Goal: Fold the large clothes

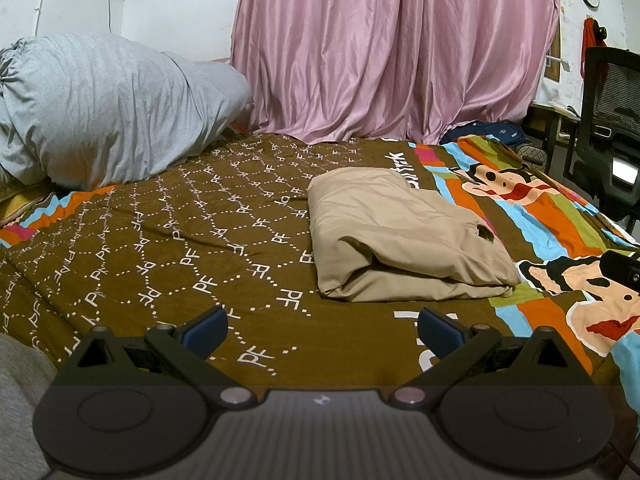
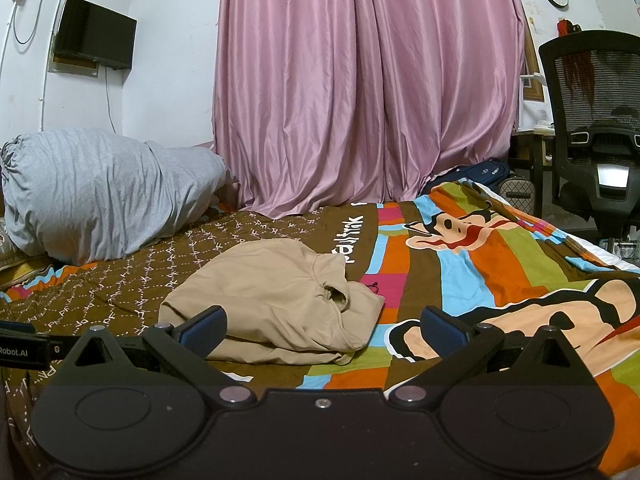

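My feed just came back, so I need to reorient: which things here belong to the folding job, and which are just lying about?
Part of the job:
- beige cloth garment, lying folded in a bundle on the patterned brown bedspread
- left gripper and right gripper, both open, holding nothing

Just lying about:
- grey fabric pillow
- pink satin curtain
- black mesh office chair
- dark blue backpack

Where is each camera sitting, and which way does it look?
Left wrist: sits on the left gripper, looking across the bed at the folded beige garment; its open fingers show, plus the right gripper's tip.
Right wrist: sits on the right gripper, facing the same garment; its open fingers show.
Shared: garment, bed, pink curtain, grey pillow.
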`<state>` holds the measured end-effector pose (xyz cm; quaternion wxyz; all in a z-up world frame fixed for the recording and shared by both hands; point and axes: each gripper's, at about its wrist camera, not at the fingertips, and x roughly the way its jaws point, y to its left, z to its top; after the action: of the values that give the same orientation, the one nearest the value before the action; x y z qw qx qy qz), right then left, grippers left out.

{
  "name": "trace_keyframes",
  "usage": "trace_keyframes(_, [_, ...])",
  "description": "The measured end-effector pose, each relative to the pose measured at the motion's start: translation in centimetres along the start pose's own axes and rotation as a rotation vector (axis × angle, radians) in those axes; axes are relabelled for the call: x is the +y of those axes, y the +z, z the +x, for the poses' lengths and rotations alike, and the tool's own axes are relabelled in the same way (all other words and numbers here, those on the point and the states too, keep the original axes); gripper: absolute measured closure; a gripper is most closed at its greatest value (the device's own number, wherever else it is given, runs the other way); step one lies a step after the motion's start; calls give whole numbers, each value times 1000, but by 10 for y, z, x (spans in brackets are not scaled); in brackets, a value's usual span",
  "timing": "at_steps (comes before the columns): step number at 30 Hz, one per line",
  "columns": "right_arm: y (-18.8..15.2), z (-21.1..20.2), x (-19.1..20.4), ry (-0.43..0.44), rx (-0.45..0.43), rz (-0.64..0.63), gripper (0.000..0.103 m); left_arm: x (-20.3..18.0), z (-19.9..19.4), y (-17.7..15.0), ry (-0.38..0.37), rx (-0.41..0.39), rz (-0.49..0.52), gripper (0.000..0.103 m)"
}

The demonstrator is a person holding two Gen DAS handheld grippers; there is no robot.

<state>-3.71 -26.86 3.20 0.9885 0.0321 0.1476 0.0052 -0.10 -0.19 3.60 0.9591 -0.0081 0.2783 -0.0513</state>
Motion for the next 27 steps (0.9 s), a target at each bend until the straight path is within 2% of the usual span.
trace_keyframes(16, [0, 0, 1, 0, 1, 3, 1, 0, 1, 1, -9, 2, 4, 0])
trace_keyframes(23, [0, 0, 1, -1, 2, 4, 1, 8, 3, 3, 56, 10, -16, 0])
trace_keyframes(27, [1, 0, 1, -1, 1, 4, 1, 12, 4, 6, 67, 22, -25, 0])
